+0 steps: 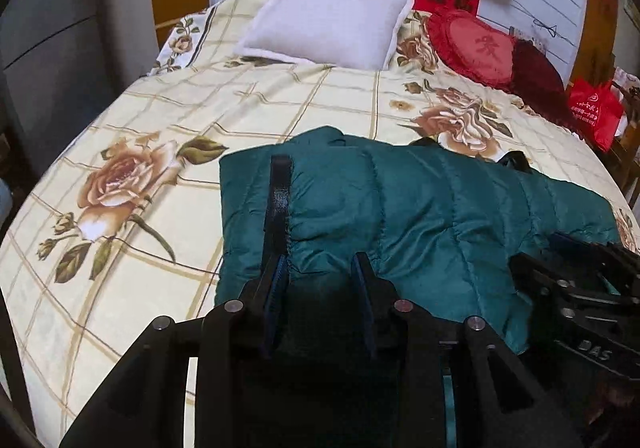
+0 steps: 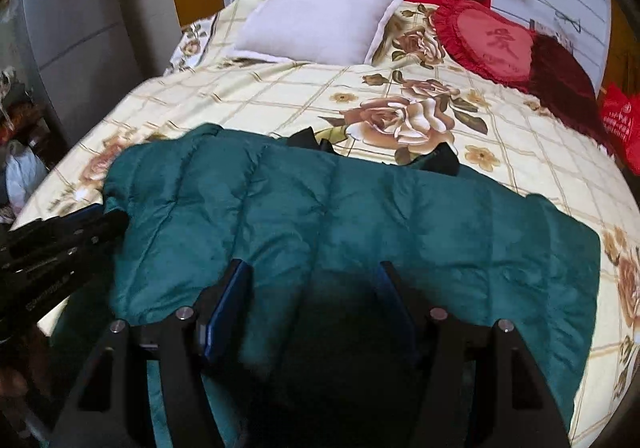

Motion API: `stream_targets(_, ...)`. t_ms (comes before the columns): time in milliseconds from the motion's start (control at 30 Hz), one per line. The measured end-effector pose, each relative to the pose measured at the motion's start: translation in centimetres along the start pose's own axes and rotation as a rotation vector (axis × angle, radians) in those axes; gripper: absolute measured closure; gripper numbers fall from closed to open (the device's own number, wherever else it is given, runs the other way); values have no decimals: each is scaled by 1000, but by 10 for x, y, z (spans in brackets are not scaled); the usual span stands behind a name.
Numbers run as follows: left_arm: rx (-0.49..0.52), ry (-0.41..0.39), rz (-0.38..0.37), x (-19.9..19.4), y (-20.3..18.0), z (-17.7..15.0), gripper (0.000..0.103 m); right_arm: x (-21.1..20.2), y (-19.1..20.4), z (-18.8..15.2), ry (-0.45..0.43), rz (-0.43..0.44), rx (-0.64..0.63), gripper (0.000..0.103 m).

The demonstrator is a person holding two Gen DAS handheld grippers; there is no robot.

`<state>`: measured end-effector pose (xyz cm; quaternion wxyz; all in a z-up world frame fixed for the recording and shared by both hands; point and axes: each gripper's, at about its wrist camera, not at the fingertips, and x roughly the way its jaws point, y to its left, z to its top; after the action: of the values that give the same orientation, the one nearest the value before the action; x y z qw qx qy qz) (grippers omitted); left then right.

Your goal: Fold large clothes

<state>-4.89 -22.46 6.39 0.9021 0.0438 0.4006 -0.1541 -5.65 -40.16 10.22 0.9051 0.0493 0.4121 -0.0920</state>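
A dark green quilted puffer jacket [image 1: 400,203] lies across the near part of the bed; it also shows in the right wrist view [image 2: 320,215]. My left gripper [image 1: 320,248] has its fingers spread, with jacket fabric bulging up between them near the jacket's left end. A black strap [image 1: 280,183] lies along the left finger. My right gripper [image 2: 316,276] is open, its fingers apart over the jacket's near edge, with fabric between them. Each gripper shows at the edge of the other's view.
The bed has a cream floral bedspread [image 1: 160,119]. A white pillow [image 1: 328,23] and red heart cushions [image 1: 476,47] sit at the head. A red bag [image 1: 596,111] is at the far right. A grey cabinet [image 1: 48,39] stands to the left.
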Motion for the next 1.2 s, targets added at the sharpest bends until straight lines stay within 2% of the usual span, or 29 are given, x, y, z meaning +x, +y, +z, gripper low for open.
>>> stream_targets(200, 20, 18, 14, 9, -2, 0, 55, 14, -2, 3, 19, -7, 28, 32)
stream_targets(267, 14, 28, 6, 10, -1, 0, 54, 6, -5, 5, 26, 14, 29, 32)
stream_targets(367, 9, 33, 1, 10, 0, 0, 54, -21, -18, 3, -13, 27, 51, 32)
stream_targets(533, 9, 35, 3, 10, 0, 0, 54, -50, -55, -4, -47, -48, 74, 31)
stream_targets(733, 13, 33, 4, 10, 0, 0, 54, -32, -95, -15, 25, -119, 121, 31)
stream_targets(1000, 27, 30, 11, 12, -1, -1, 53, -3, -101, -22, 38, -129, 136, 27)
stream_targets(1200, 27, 30, 10, 12, -1, -1, 53, -32, -99, -26, 18, -127, 146, 27)
